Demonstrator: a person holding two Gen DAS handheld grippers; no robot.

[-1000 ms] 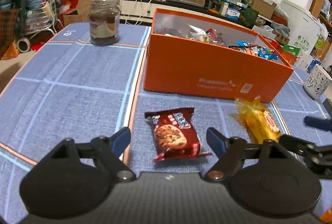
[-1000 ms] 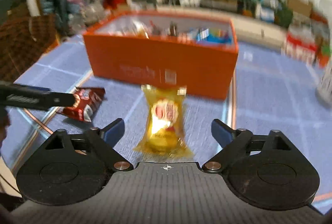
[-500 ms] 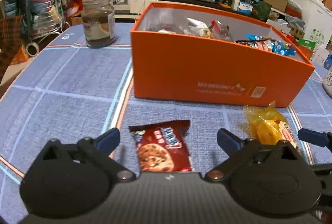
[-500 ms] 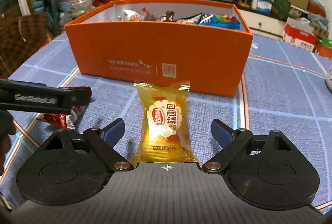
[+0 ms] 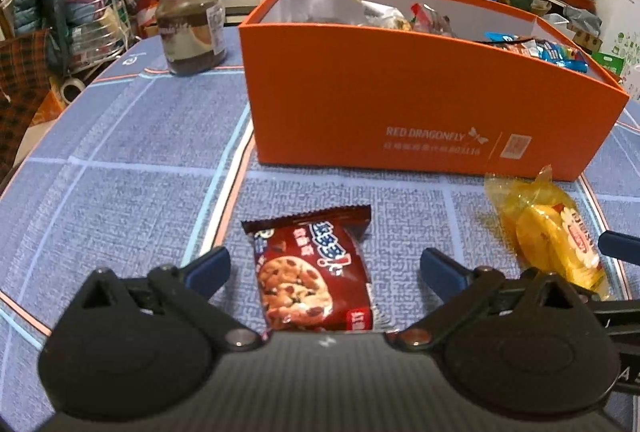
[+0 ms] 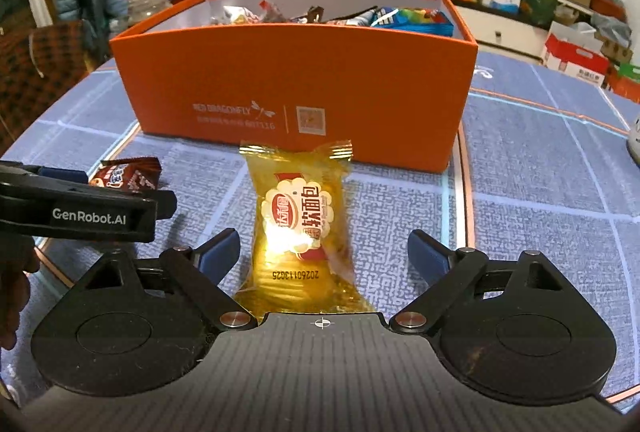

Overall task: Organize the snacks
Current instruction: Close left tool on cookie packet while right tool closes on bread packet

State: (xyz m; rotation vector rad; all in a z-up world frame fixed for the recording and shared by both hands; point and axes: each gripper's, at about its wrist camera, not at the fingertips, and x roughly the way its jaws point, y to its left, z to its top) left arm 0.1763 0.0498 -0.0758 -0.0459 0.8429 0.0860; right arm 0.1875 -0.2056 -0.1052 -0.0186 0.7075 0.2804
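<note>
A brown cookie packet (image 5: pixel 316 272) lies on the blue tablecloth, between the fingers of my open left gripper (image 5: pixel 324 268). A yellow bread packet (image 6: pixel 300 228) lies between the fingers of my open right gripper (image 6: pixel 324 252); it also shows in the left wrist view (image 5: pixel 552 236). The cookie packet (image 6: pixel 128 173) shows at the left of the right wrist view behind my left gripper's body. An orange box (image 5: pixel 420 99) holding several snacks stands just beyond both packets; it also shows in the right wrist view (image 6: pixel 296 87).
A glass jar (image 5: pixel 190 19) with dark contents stands on the table left of the box. A white patterned cup (image 6: pixel 634 139) sits at the table's right edge. Cluttered shelves, a jacket and boxes lie beyond the table.
Both grippers have moved forward and lower, so each packet now lies between its gripper's fingers. The box looks closer. Both grippers stay open.
</note>
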